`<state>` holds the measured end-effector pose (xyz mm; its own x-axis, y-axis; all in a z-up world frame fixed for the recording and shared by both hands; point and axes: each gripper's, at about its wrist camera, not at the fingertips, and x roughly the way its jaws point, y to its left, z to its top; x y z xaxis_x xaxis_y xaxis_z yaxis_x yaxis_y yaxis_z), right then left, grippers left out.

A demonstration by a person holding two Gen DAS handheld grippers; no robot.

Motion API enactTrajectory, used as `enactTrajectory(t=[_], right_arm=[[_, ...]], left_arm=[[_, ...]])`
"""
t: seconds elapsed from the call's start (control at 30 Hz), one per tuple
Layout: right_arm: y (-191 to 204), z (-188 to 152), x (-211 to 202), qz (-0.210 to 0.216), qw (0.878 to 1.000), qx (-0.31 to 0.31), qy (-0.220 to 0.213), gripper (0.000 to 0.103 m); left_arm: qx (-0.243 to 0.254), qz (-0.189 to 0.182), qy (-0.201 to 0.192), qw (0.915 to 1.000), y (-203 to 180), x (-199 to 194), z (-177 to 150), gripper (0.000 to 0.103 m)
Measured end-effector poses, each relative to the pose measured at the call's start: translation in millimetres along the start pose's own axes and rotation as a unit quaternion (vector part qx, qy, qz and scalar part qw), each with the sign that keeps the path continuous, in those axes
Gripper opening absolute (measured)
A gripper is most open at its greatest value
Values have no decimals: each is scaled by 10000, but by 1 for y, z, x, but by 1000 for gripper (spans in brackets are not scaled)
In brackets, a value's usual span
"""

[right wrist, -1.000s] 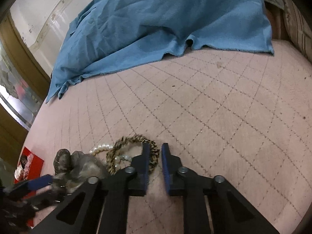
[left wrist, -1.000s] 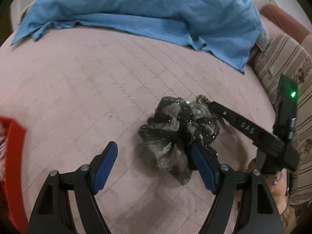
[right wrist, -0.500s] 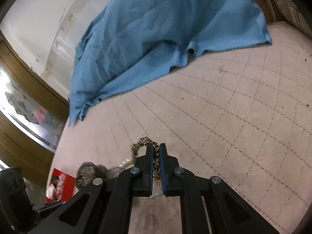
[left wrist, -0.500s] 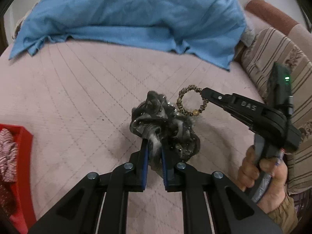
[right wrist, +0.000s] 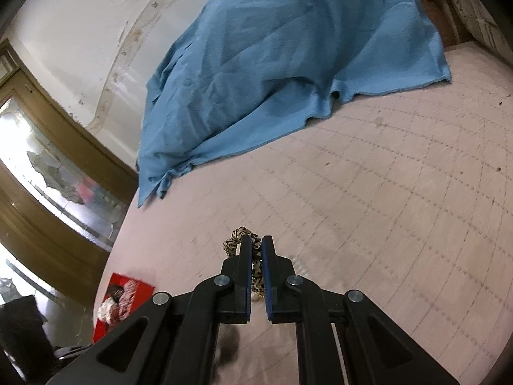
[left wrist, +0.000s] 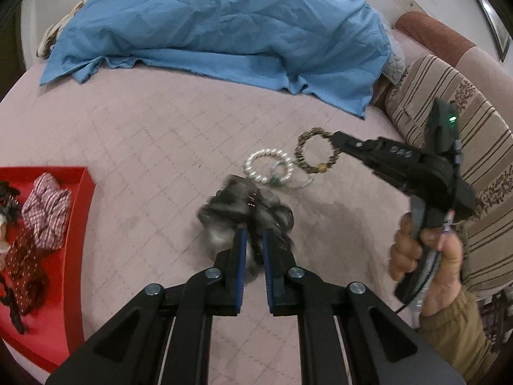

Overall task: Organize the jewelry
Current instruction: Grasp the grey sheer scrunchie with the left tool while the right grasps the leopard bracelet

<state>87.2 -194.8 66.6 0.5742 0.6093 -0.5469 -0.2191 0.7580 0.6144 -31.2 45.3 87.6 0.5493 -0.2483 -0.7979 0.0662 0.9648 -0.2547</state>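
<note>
My left gripper [left wrist: 253, 235] is shut on a dark grey sparkly scrunchie [left wrist: 243, 208] and holds it above the pink quilted bed [left wrist: 154, 134]. My right gripper [right wrist: 255, 243] is shut on a leopard-print hair tie [right wrist: 235, 240], lifted off the bed; it also shows in the left wrist view [left wrist: 315, 154], hanging from the right gripper [left wrist: 335, 136]. A white pearl bracelet [left wrist: 267, 168] lies on the bed beyond the scrunchie. A red tray [left wrist: 48, 320] at the left holds several scrunchies, one red-checked [left wrist: 48, 208].
A blue blanket [left wrist: 218, 22] covers the far part of the bed. A striped cushion [left wrist: 449, 102] stands at the right. The red tray also shows far left in the right wrist view [right wrist: 105, 327]. A wooden-framed door [right wrist: 38, 173] is at the left there.
My left gripper closed on the grey scrunchie and lifted it. My right gripper closed on the leopard-print hair tie and raised it, uncovering the pearl bracelet.
</note>
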Motion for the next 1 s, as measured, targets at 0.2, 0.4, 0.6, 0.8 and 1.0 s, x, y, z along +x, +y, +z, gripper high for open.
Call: enactTrajectory(t=[0.2, 0.4, 0.6, 0.8, 1.0], right_arm=[[10, -19, -14, -383, 9988, -150, 264, 7], [-1, -35, -10, -1187, 9906, -399, 553, 12], [-17, -36, 7, -1460, 9852, -470, 770, 34], [-17, -40, 23, -1723, 9783, -733, 890, 36], [-9, -39, 31, -1992, 9690, -1160, 892, 18]], left_arm=[[-229, 148, 148, 9995, 21, 9, -8, 14], [-484, 222, 80, 9986, 38, 23, 1, 48], [-729, -40, 236, 9971, 41, 54, 12, 57], [-564, -106, 469, 9973, 27, 84, 11, 59], [-165, 29, 539, 9984, 9, 86, 6, 10]])
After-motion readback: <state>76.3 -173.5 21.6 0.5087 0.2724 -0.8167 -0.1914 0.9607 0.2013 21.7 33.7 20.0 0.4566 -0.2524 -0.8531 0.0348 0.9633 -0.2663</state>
